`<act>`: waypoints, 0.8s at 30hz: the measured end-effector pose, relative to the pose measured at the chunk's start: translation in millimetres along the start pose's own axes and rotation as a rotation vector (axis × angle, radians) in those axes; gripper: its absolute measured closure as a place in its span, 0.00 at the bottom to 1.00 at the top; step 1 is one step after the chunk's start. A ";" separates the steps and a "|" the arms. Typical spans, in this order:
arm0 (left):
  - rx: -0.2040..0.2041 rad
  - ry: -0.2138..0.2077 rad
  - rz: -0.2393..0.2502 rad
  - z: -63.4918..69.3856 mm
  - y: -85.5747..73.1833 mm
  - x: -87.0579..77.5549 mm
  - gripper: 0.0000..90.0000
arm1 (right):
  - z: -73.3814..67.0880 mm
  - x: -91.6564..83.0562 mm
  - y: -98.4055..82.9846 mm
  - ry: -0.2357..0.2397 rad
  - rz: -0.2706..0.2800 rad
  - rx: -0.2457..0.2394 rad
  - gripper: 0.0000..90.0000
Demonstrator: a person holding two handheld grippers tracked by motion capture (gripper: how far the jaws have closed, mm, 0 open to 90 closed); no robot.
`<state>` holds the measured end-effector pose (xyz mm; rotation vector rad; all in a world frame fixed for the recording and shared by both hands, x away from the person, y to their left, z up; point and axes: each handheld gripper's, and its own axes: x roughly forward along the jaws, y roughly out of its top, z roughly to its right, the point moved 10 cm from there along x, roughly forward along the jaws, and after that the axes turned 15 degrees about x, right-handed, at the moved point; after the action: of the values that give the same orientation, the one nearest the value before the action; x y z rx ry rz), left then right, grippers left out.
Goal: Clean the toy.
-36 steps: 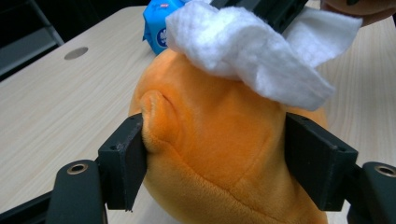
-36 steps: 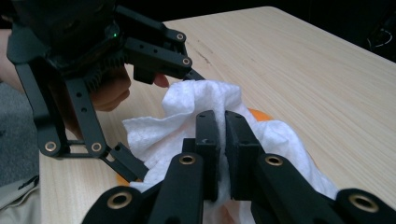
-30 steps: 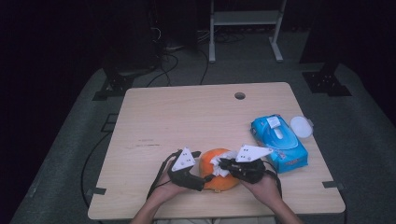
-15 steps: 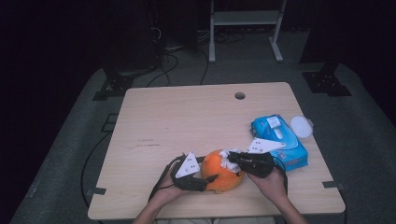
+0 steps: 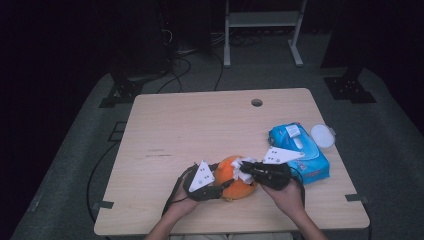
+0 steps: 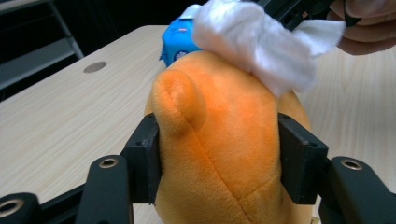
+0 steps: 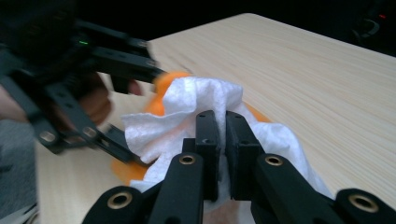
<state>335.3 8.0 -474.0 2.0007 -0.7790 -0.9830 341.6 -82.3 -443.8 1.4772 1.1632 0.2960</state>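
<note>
An orange plush toy (image 5: 234,184) lies near the table's front edge. My left gripper (image 5: 226,187) comes at it from the left. Its jaws have just been closing, and in the left gripper view both pads (image 6: 145,158) press into the plush toy's (image 6: 224,140) sides. My right gripper (image 5: 246,168) reaches in from the right, shut on a crumpled white wipe (image 5: 241,167). The wipe (image 6: 261,44) rests on the top of the plush. In the right gripper view the right gripper (image 7: 223,128) pinches the wipe (image 7: 205,95), with the orange plush (image 7: 169,78) beneath it.
A blue pack of wipes (image 5: 300,150) lies just right of my right hand, with a round white lid (image 5: 322,135) beside it. The wooden table (image 5: 200,125) has a cable hole (image 5: 257,102) near its far edge. Dark floor and a metal rack lie beyond.
The left gripper's jaws have narrowed from wide apart onto the plush toy's sides. The right gripper has turned slightly while it keeps the wipe on the toy.
</note>
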 end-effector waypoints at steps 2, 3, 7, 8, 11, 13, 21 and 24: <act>-0.049 -0.043 -0.001 0.2 -2.5 -2.8 0.33 | -5.4 4.5 -3.0 0.015 -0.012 -0.001 0.93; -0.096 -0.059 0.012 -1.4 -3.1 -4.5 0.23 | -6.8 5.7 -5.0 0.033 -0.016 0.014 0.93; -0.118 -0.055 0.038 -5.8 -2.7 -8.6 0.30 | -13.1 8.6 -10.5 0.043 -0.030 0.000 0.93; -0.094 -0.044 0.021 -5.3 -3.7 -8.8 0.38 | -11.5 7.3 -9.7 0.033 -0.029 -0.003 0.93; -0.089 -0.047 0.007 -4.3 -6.9 -9.8 0.43 | 3.9 2.0 -11.3 0.018 -0.023 0.034 0.94; -0.104 -0.058 0.007 -5.5 -10.7 -11.5 0.43 | 19.1 -1.1 -16.4 -0.012 -0.024 0.063 0.93; -0.182 -0.062 0.022 -11.0 -6.3 -8.7 0.18 | 3.7 1.1 -18.0 0.007 -0.024 0.011 0.93; -0.153 -0.059 0.012 -9.5 -10.1 -11.2 0.34 | 0.0 0.8 -14.3 -0.016 -0.026 -0.032 0.93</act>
<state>339.3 25.3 -474.3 1.8418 -0.7240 -1.0663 335.1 -84.2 -456.5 1.4327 1.1590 0.2833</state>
